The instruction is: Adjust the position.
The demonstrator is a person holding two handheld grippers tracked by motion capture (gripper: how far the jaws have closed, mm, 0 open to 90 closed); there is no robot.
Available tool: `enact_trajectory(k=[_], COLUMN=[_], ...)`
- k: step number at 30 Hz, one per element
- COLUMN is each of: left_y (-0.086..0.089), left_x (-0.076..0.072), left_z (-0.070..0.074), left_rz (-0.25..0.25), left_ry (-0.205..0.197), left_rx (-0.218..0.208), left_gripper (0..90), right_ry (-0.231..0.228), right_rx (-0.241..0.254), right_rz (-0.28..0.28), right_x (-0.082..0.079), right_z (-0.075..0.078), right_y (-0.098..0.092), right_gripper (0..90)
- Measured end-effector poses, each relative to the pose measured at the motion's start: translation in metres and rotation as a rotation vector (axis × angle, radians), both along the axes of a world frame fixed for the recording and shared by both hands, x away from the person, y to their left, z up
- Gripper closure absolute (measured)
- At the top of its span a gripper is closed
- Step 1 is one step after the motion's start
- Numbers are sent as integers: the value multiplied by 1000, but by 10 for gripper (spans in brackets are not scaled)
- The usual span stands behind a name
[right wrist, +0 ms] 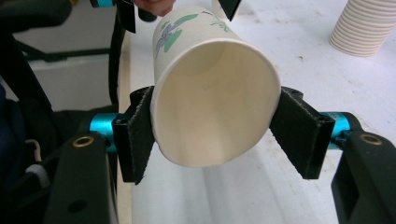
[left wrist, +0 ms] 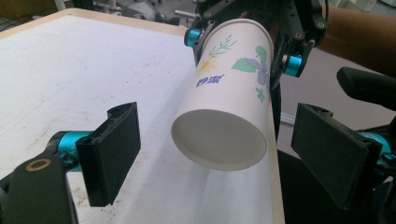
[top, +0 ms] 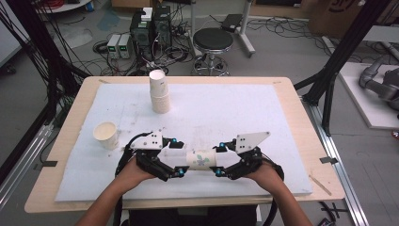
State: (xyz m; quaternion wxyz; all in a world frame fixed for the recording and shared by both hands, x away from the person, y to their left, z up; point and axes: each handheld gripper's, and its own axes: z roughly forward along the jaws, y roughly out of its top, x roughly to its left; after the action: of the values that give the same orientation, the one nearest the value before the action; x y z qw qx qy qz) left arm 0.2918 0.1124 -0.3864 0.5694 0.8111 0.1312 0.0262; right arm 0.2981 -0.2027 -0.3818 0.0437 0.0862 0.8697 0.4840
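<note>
A white paper cup (top: pixel 200 159) with a flower print hangs on its side just above the mat, near the front edge. My right gripper (top: pixel 219 160) is shut on its mouth end. In the right gripper view the two black pads (right wrist: pixel 136 140) press the rim of the cup (right wrist: pixel 215 107) into an oval. My left gripper (top: pixel 179 157) is open around the base end. In the left gripper view the cup (left wrist: pixel 224 107) points its base at the camera, and both pads (left wrist: pixel 114 149) of my left gripper (left wrist: pixel 223 154) stand apart from it with gaps on each side.
A tall stack of ribbed paper cups (top: pixel 160 94) stands at the back of the white mat (top: pixel 244 108), also seen in the right gripper view (right wrist: pixel 369 28). A single upright cup (top: pixel 106 135) sits at the left. A black stool (top: pixel 213 42) stands beyond the table.
</note>
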Motion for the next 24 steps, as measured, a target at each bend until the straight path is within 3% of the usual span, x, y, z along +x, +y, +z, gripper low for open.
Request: enact_trajectory(k=[7, 12, 17, 24], left_y=[-6, -11, -14, -20], left_x=[0, 1, 2, 3], left_z=[2, 3, 4, 4], left_rz=[-6, -13, -20, -31], left_ry=[-29, -39, -40, -59], left_rx=[97, 134, 162, 247], left_gripper=[160, 161, 161, 166], right_ry=[-20, -36, -48, -64], right_rx=[-106, -185, -223, -294], right_rz=[4, 20, 30, 44], right_x=[5, 7, 8, 9], right_z=[10, 17, 24, 30], right_y=[8, 16, 20, 28], right_gripper=[343, 342, 342, 342])
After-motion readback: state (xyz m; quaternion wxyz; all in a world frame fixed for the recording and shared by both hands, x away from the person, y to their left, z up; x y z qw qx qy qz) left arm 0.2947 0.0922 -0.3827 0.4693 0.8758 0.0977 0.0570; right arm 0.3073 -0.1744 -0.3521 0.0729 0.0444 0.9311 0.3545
